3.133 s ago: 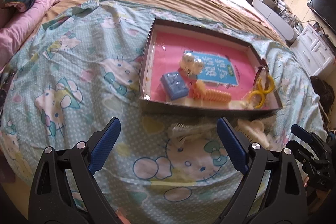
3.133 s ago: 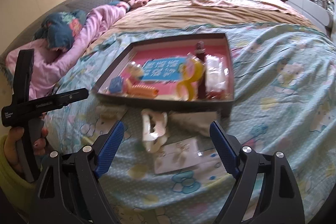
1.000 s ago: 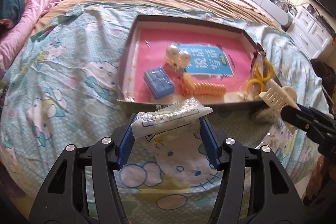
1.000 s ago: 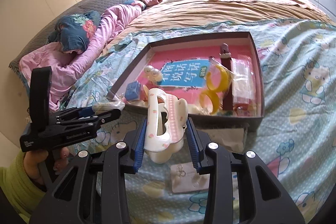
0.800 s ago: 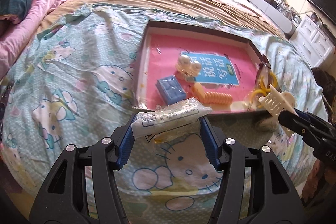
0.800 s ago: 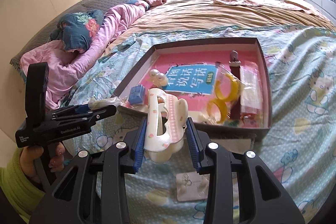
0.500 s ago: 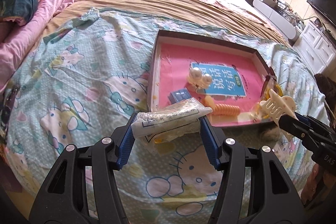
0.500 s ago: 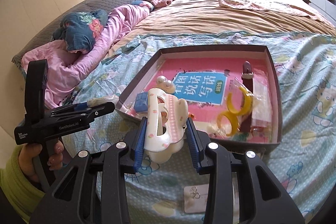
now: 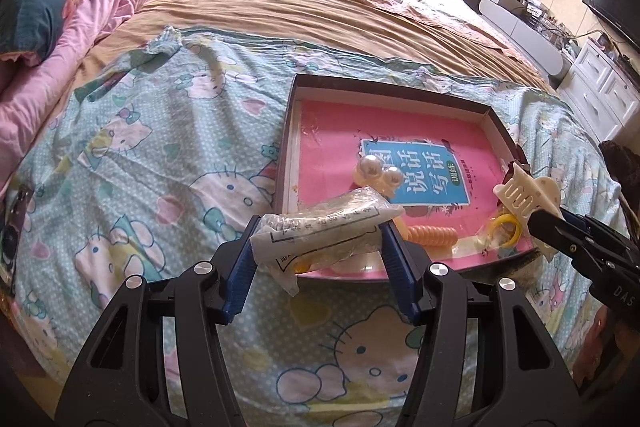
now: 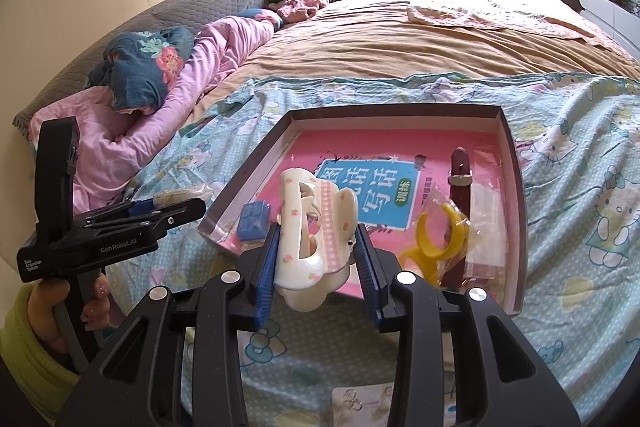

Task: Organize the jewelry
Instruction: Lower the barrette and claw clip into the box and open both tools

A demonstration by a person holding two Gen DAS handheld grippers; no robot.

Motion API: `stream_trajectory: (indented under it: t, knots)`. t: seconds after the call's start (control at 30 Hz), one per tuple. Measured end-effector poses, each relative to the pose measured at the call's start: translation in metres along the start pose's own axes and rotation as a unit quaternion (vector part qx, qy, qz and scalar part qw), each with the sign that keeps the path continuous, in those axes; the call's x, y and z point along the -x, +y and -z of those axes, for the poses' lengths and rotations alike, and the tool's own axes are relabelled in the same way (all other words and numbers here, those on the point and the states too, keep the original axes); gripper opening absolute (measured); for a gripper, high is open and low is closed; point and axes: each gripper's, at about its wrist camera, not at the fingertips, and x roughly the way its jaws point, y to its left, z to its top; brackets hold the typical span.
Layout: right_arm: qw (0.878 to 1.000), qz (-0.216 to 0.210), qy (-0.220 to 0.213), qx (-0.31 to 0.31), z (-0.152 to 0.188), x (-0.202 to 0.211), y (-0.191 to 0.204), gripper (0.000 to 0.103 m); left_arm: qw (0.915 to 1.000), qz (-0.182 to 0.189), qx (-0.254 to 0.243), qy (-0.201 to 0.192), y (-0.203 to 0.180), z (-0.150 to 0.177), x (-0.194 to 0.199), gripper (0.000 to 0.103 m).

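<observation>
We've got the left gripper [image 9: 320, 259] clamped on a plastic packet [image 9: 324, 227], right gripper [image 10: 316, 263] pinching the hair claw [image 10: 312, 231]; box [image 10: 516, 211] sits just ahead of both.

A clear plastic packet [image 9: 326, 227] of small jewelry, crumpled and lying crosswise, was clamped between the left gripper's [image 9: 320, 259] blue fingers [image 9: 242, 267] over the near wall of the box [image 9: 384, 89]. A cream hair claw clip [image 10: 314, 239] with pink dots stood upright, pinched by the right gripper [image 10: 318, 271] above the box's near edge. Inside the shallow dark-walled, pink-floored box lay a pearl hair piece [image 9: 376, 171], a blue block [image 10: 253, 221], an orange spiral hair tie [image 9: 434, 235], bagged yellow hoops [image 10: 436, 239] and a brown strap [image 10: 460, 203]. An earring card [image 10: 360, 403] lay on the bed sheet.
</observation>
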Motion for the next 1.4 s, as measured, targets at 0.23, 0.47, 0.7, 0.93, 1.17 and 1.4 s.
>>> stream_trajectory:
  t: [0.23, 0.47, 0.7, 0.93, 1.17, 1.4]
  knots:
    - [1.000, 0.017, -0.009, -0.005, -0.009, -0.002, -0.009, 0.035, 0.9998, 0.006, -0.017, 0.003, -0.012, -0.007, -0.010, 0.050]
    - [1.000, 0.027, -0.012, -0.010, -0.015, -0.009, -0.016, 0.035, 0.9993, 0.011, -0.033, 0.012, -0.022, -0.009, -0.023, 0.050]
    - [0.999, 0.034, -0.001, -0.015, -0.015, -0.020, -0.020, 0.035, 0.9986, 0.017, -0.046, 0.022, -0.031, -0.006, -0.033, 0.050]
    - [0.999, 0.037, 0.017, -0.013, -0.015, -0.034, -0.020, 0.035, 0.9980, 0.019, -0.051, 0.031, -0.032, -0.006, -0.041, 0.050]
    - [0.999, 0.040, 0.034, -0.013, -0.012, -0.048, -0.019, 0.035, 0.9980, 0.019, -0.049, 0.036, -0.029, -0.004, -0.046, 0.050]
    - [0.998, 0.041, 0.044, -0.015, -0.009, -0.055, -0.019, 0.037, 0.9979, 0.021, -0.046, 0.040, -0.026, -0.004, -0.050, 0.050]
